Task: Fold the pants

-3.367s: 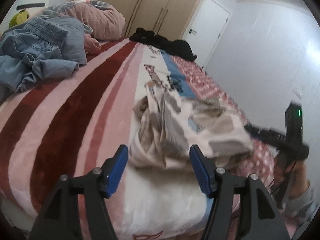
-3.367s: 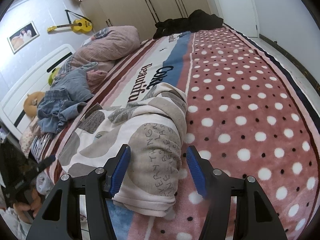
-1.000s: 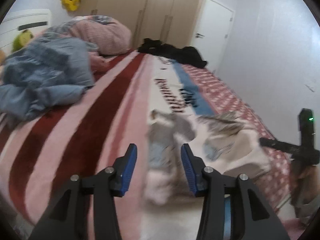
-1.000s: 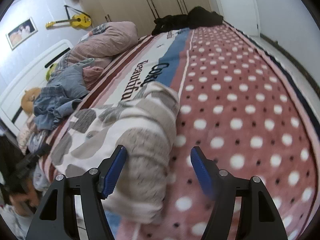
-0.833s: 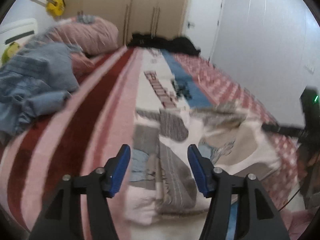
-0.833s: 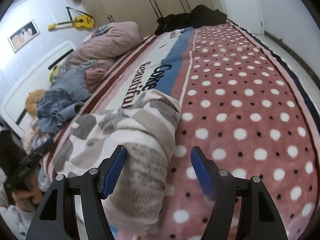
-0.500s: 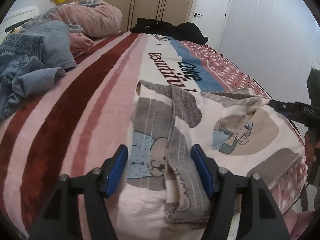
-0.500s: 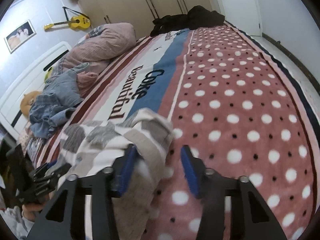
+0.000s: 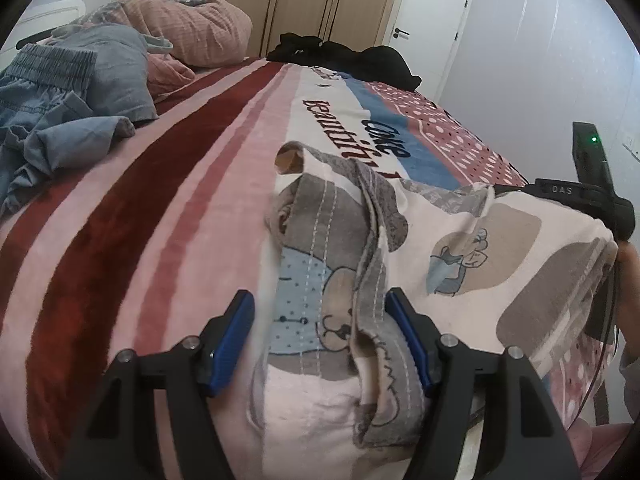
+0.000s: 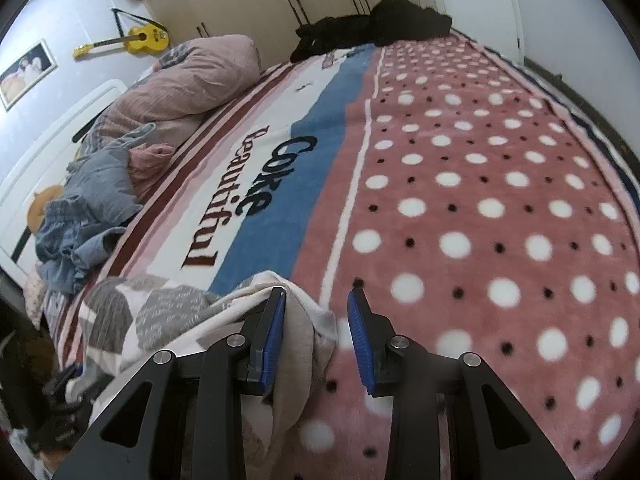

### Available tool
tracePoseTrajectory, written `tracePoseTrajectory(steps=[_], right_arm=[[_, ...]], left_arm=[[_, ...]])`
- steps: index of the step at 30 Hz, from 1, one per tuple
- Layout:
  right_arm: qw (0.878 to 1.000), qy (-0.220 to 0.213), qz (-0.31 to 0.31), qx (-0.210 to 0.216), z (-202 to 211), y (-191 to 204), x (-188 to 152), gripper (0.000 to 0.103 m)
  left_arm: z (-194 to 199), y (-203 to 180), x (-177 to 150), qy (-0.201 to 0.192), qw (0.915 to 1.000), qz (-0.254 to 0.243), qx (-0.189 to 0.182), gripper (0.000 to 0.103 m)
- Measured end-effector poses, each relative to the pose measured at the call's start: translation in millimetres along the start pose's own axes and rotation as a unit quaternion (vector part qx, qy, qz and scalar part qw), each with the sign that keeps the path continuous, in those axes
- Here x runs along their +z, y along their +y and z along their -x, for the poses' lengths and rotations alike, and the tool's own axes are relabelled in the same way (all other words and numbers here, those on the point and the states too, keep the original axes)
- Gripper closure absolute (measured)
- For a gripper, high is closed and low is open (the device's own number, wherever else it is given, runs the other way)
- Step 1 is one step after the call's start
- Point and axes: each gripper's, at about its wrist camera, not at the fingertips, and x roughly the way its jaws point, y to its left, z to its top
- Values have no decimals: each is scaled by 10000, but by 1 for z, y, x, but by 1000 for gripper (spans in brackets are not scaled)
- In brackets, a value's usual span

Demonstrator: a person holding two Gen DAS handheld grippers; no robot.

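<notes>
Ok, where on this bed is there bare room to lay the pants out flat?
Free: the polka-dot side of the blanket, from the blue stripe out to the bed's edge, and the red-striped band between the patterned pants and the denim pile. Crowded: the denim pile by the pink pillow, and the black clothes at the far end.

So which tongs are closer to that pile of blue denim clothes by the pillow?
Left. The left tongs straddle the pants at the bed's near edge, on the denim pile's side; the right tongs are farther across the blanket.
</notes>
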Motion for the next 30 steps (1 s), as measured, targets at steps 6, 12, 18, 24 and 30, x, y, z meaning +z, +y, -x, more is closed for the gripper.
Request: tracePoseTrajectory(steps=[6, 12, 18, 24, 30], right_arm=[[9997, 48, -204, 106, 20, -6, -1, 61], [9948, 491, -294, 844, 50, 9, -21, 28], [9940, 961, 20, 520, 46, 17, -62, 28], [9931, 981, 295, 562, 50, 17, -86, 29], [9851, 1072, -411, 1279, 38, 11, -74, 59]], left_arm=[[13, 6, 8, -39, 9997, 0, -221, 38], [17, 25, 42, 11, 9967, 115, -798, 27], [-21, 44, 47, 788, 9836, 534, -1534, 27], [-35, 45, 38, 1078, 9667, 795, -2182, 27], [-46, 37, 35, 1411, 9509, 1095, -2529, 74]])
